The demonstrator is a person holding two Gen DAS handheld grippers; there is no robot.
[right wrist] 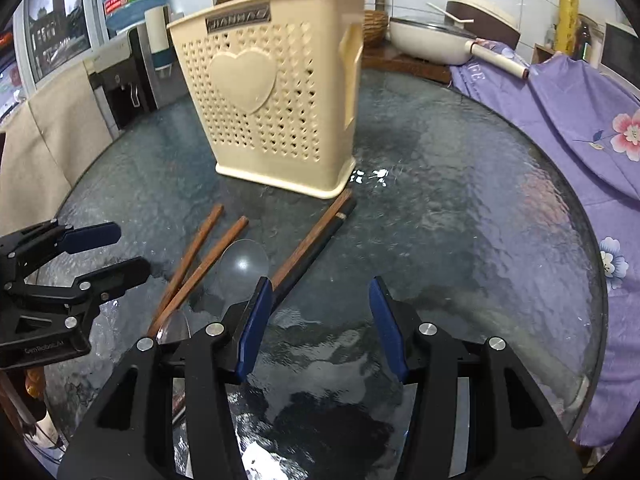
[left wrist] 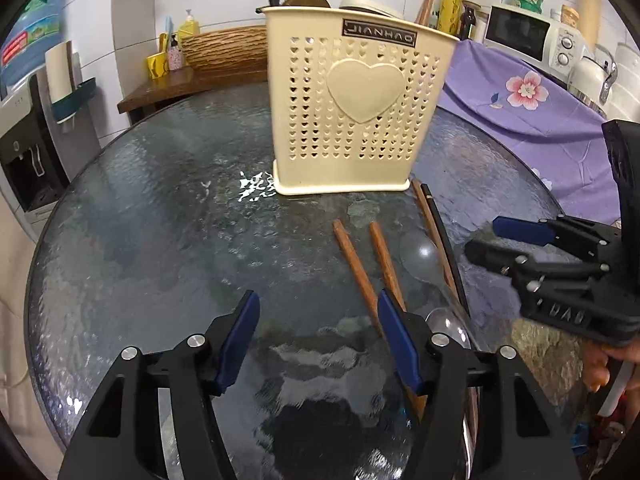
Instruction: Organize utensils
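Only the right wrist view showed the pan (right wrist: 424,42). Both grippers, left gripper (left wrist: 316,340) and right gripper (right wrist: 320,326), were wide and empty; the chopsticks (left wrist: 358,276) lay with their length toward the holder (left wrist: 352,96).

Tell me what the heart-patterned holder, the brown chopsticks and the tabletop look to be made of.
Holder: likely molded plastic, cream, matte, with punched heart holes and a raised heart. Brown chopsticks: probably wood, reddish-brown with faint grain; lacquer cannot be ruled out. Tabletop: seemingly textured glass, dark and glossy, showing rippled reflections and glare.
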